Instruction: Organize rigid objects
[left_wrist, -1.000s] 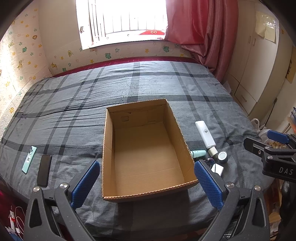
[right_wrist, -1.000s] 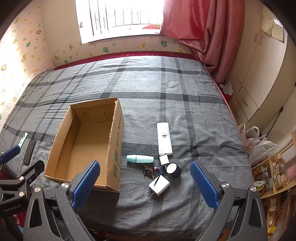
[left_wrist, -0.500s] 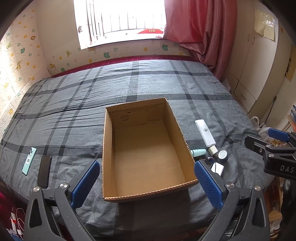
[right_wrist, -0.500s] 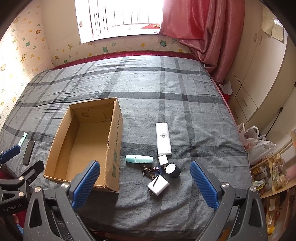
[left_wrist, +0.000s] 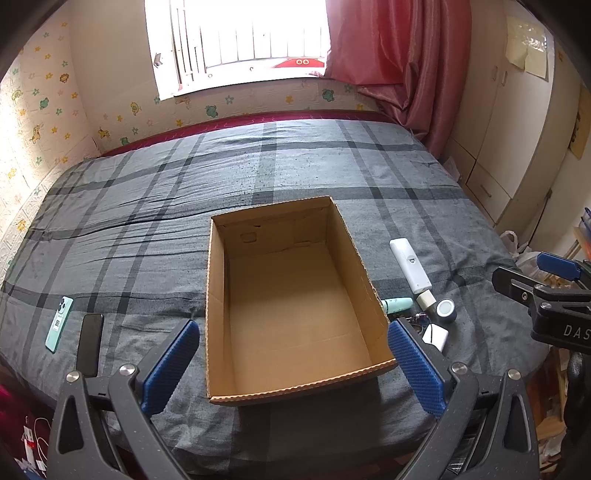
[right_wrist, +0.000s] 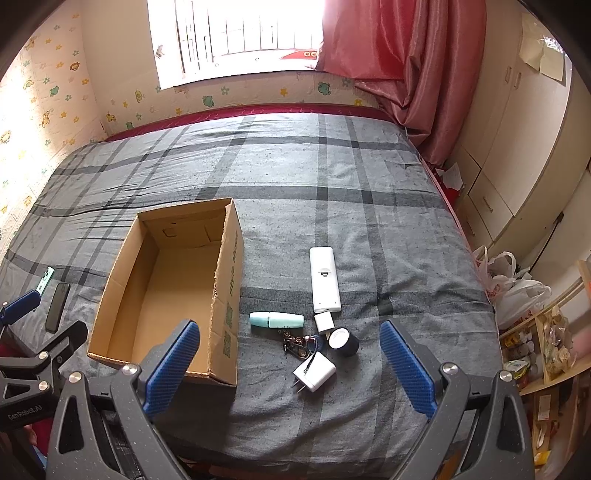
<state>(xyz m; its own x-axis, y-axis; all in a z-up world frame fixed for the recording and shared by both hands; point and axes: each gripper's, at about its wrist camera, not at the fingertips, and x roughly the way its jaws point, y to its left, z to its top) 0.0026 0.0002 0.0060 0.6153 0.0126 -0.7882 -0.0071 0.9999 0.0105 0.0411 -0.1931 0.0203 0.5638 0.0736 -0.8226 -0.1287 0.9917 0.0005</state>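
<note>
an open cardboard box (left_wrist: 295, 295) sits on a bed covered with a grey plaid sheet (left_wrist: 258, 166), its inside bare. the left gripper (left_wrist: 291, 365) hangs over the near edge of the bed with its jaws spread wide, the blue pads framing the box's near end and holding nothing. the right gripper (right_wrist: 290, 365) is likewise wide open and empty-handed, poised above a small cluster of objects just right of the box.

that cluster holds a long white remote (right_wrist: 324, 278), a mint-green tube (right_wrist: 276, 320) lying on its side near the box wall, a small white cube (right_wrist: 324, 322) at the remote's near end, a dark round cap (right_wrist: 343, 342) just beside it, a bunch of keys (right_wrist: 299, 345) and a white plug adapter (right_wrist: 314, 371) nearest the camera.

left of the box, well apart from it, a black phone (left_wrist: 90, 344) and a mint-green phone (left_wrist: 59, 318) lie side by side near the bed's edge.

a red curtain (right_wrist: 406, 55) hangs by a bright window (right_wrist: 236, 29).
</note>
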